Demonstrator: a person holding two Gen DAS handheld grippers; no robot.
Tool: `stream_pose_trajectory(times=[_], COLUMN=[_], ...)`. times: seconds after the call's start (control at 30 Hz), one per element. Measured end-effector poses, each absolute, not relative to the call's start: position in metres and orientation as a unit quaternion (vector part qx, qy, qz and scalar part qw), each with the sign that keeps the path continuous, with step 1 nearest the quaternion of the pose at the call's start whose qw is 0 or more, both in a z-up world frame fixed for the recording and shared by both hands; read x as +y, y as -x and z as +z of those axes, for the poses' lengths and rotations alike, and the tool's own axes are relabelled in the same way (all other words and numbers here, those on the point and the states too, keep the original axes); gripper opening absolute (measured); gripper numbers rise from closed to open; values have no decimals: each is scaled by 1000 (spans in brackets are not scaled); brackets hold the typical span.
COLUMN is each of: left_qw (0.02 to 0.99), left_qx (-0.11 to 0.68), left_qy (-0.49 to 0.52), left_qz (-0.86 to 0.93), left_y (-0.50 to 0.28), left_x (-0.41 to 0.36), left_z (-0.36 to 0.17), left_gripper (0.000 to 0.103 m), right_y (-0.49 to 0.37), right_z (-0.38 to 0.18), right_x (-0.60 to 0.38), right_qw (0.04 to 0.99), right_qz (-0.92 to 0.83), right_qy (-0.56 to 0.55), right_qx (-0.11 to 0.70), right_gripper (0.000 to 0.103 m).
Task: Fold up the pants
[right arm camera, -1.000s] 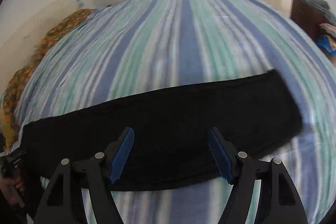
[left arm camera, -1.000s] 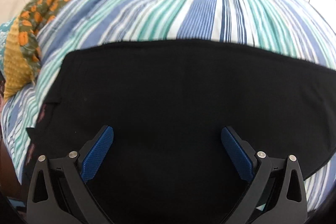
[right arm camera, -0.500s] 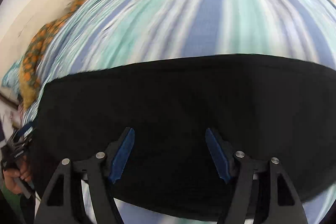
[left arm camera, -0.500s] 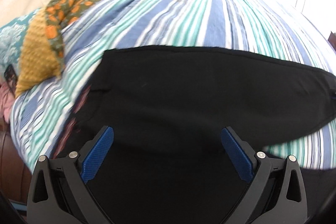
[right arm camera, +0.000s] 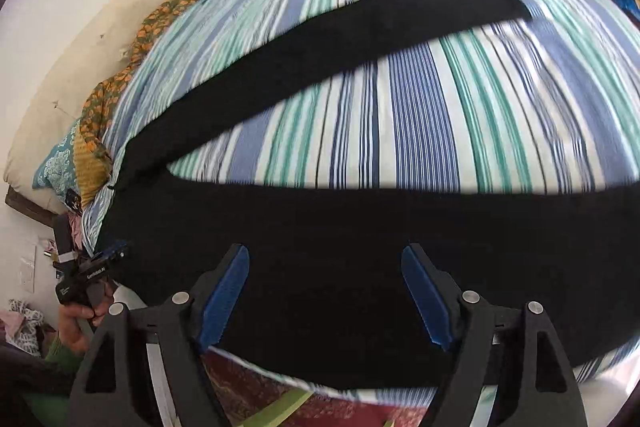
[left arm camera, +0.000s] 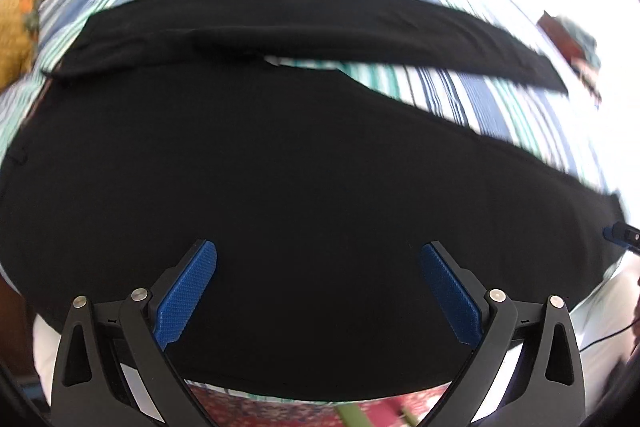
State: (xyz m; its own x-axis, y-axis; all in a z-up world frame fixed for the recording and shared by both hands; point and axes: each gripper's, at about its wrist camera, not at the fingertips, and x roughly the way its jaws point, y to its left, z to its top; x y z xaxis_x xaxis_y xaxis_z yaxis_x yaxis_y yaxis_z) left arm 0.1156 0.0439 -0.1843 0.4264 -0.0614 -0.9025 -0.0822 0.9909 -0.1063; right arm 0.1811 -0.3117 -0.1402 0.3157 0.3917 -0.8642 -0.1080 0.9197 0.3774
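Note:
Black pants (left arm camera: 280,155) lie spread on a striped bed, both legs splayed apart in a V. The near leg runs along the bed's front edge and the far leg (left arm camera: 340,23) angles away. My left gripper (left arm camera: 318,287) is open and empty, hovering over the waist end. My right gripper (right arm camera: 324,291) is open and empty over the near leg (right arm camera: 360,227); the far leg (right arm camera: 320,47) stretches up to the right. The left gripper also shows in the right wrist view (right arm camera: 96,267), held in a hand at the waist end.
The blue, green and white striped bedsheet (right arm camera: 440,107) covers the bed. An orange-patterned cloth (right arm camera: 120,83) and a blue pillow (right arm camera: 56,163) lie along the far left side by the wall. A red patterned rug (right arm camera: 248,387) lies below the bed's front edge.
Both grippers have pulled back and up from the pants. The two legs now show separately, spread in a V, with striped sheet between them. Both grippers stay open.

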Motion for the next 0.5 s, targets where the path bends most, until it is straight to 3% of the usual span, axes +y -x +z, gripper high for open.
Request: stream_pose_trajectory(times=[0.1, 0.33, 0.5], left_qw=[855, 888, 862], left_qx=[517, 438, 428], left_qy=[32, 69, 131], left_qz=[6, 121, 238], left_y=[-120, -179, -211], left_x=[44, 133, 221], left_z=[-168, -121, -152], left_gripper=[102, 102, 102], right_y=[-159, -225, -292], right_z=[-167, -105, -81], right_x=[-316, -245, -113], right_qw=[787, 822, 819], right_qz=[99, 177, 308], right_qy=[-127, -39, 2], right_qx=[596, 540, 485], right_gripper=[78, 78, 79])
